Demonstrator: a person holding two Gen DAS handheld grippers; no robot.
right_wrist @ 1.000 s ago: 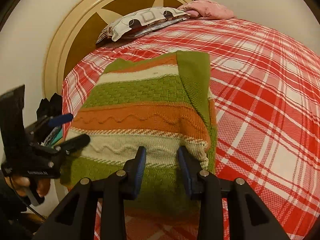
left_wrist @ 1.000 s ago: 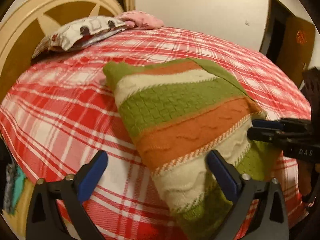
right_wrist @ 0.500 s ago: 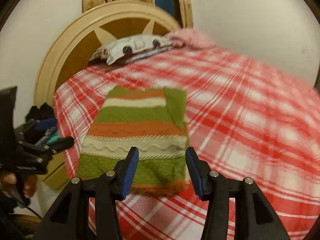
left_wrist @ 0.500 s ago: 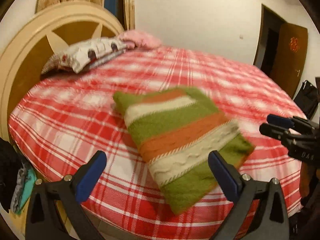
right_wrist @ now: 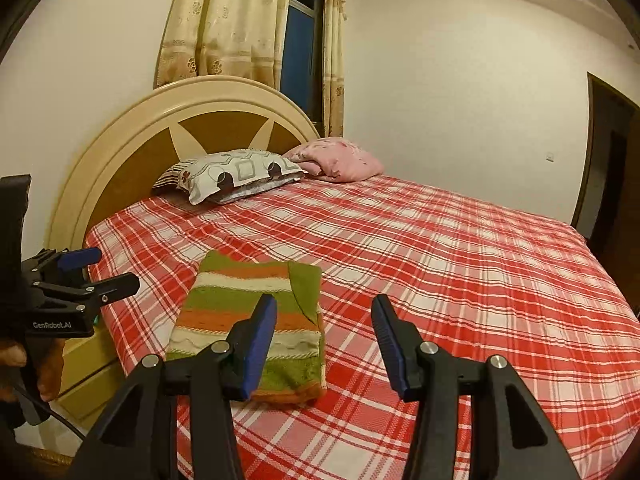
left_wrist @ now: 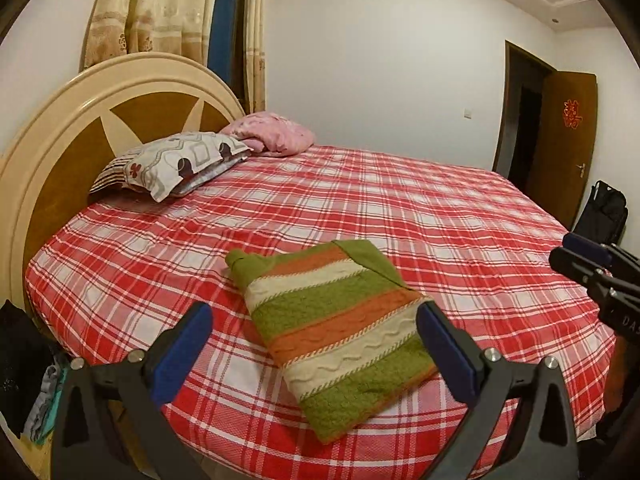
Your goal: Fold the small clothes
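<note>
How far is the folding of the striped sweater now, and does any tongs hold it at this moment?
Done: the striped sweater lies folded into a compact rectangle on the plaid bedsheet, near the bed's edge. In hand: nothing. The left tongs are wide open and the right tongs have just been opening, with no cloth between them; both hover above the bed. Left: no other unfolded garment lies on the sheet, so perhaps only putting it away.

- A folded knit sweater with green, orange and cream stripes [left_wrist: 340, 332] lies flat near the front edge of the bed with a red and white checked sheet [left_wrist: 460, 216]; it is the only thing on that part.
- The wide sheet to the sweater's right and beyond it lies bare.
- At the rounded cream and brown wooden headboard [right_wrist: 132, 152], a white patterned pillow [right_wrist: 240, 172] and a pink crumpled cloth [right_wrist: 340, 158] take up the far corner.
</note>
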